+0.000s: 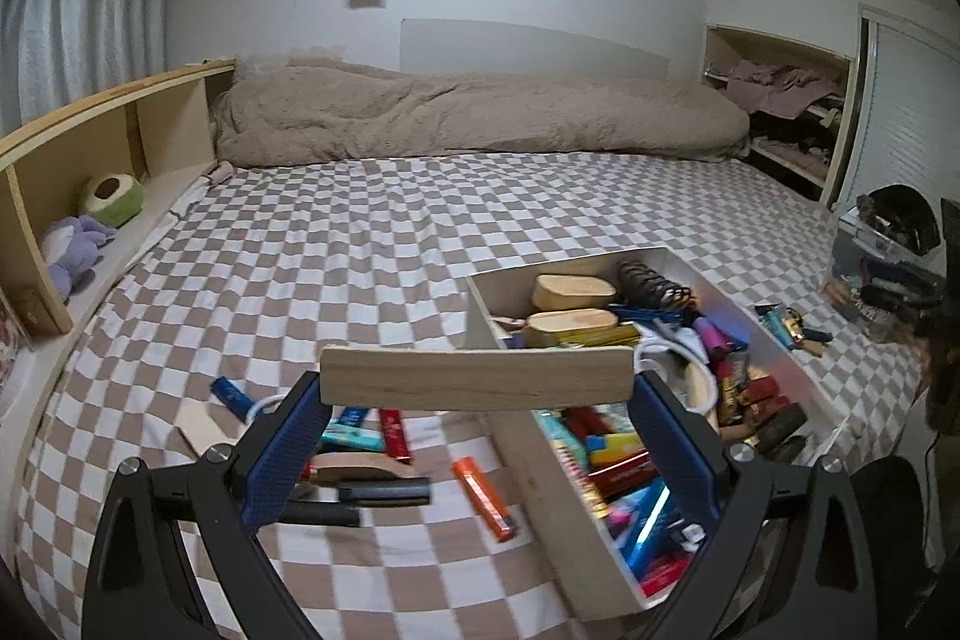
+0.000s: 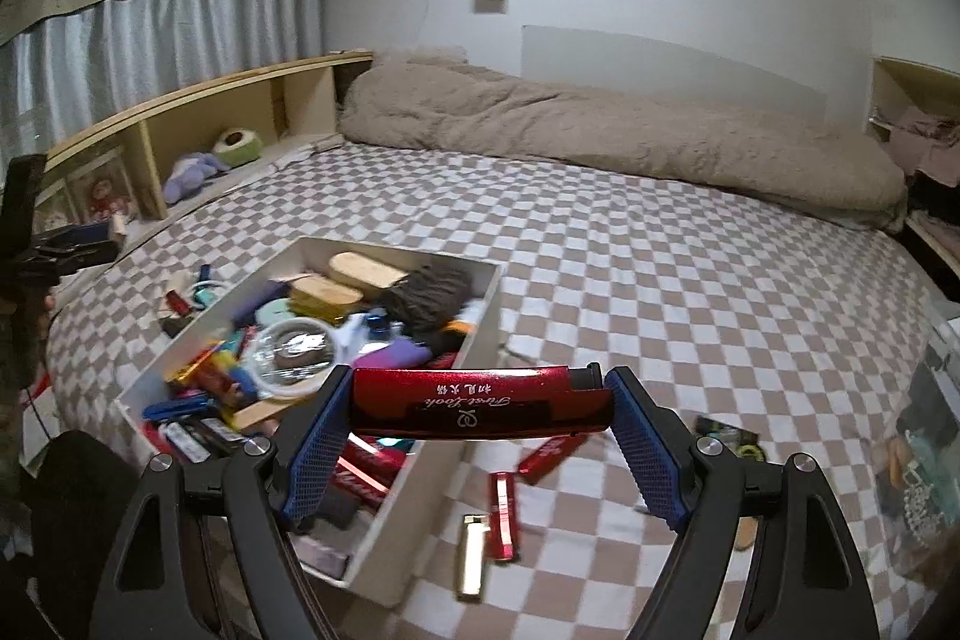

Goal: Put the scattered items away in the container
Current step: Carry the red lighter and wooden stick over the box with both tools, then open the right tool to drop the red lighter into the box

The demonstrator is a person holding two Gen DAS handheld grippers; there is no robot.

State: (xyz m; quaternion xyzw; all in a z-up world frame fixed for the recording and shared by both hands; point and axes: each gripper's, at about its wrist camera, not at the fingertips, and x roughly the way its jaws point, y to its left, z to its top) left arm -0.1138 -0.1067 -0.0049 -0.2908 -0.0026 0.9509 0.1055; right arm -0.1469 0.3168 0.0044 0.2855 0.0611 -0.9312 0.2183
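The far half of the checkered bed [image 1: 372, 220] lies bare up to the rolled beige duvet [image 1: 480, 112], so a gripper passes freely there. The open box [image 2: 474, 340] is heaped with items, leaving little room inside. Lighters [image 2: 501, 517] litter the sheet near its right wall; an orange lighter [image 1: 483, 496] and black sticks [image 1: 384, 491] crowd its left.

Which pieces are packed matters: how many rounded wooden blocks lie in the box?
2, side by side at the far end of the box: one rounded wooden block behind the other. More may be buried under clutter.
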